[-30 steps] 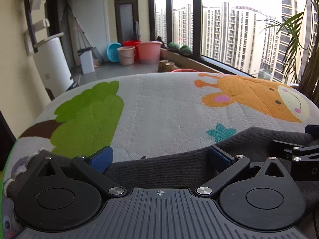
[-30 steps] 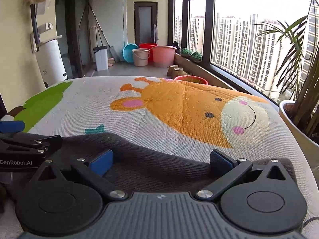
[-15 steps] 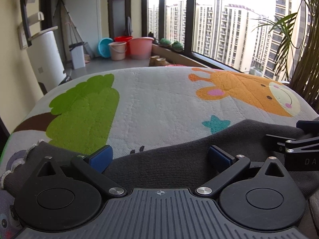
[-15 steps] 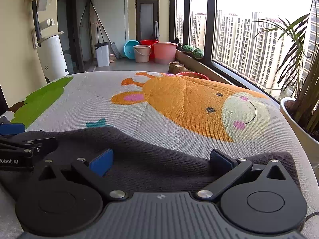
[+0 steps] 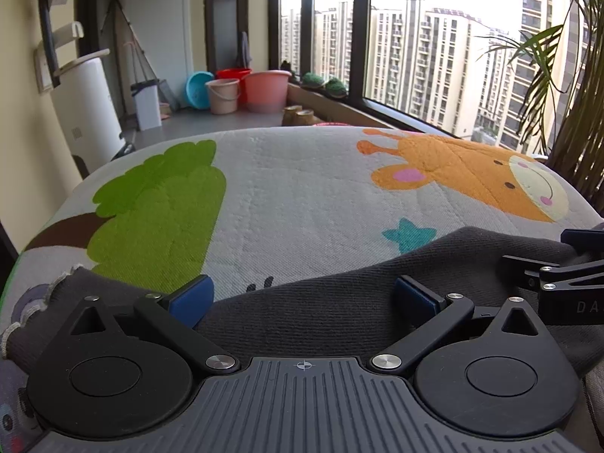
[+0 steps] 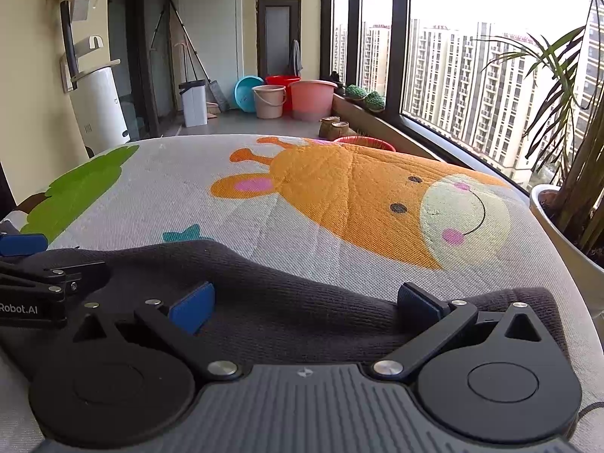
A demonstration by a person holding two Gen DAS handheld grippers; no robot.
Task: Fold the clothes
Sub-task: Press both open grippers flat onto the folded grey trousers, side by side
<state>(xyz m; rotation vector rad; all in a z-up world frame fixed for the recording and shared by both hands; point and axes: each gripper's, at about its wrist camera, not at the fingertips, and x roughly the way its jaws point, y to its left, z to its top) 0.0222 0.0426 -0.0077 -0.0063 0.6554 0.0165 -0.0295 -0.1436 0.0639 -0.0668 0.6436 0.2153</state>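
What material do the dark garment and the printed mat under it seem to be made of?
Dark garment: seemingly a matte charcoal knit, perhaps wool or cotton; fine ribbed rows show.
Printed mat: probably quilted cotton-like fabric, matte; a visible weave and stitched lines cross the giraffe print.

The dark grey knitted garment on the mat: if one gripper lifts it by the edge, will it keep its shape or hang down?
The dark grey knitted garment would probably hang limp, since it already lies in soft humps and folds. Its thick ribbed knit suggests some weight. It will likely drag rather than slide on the textured quilted mat.
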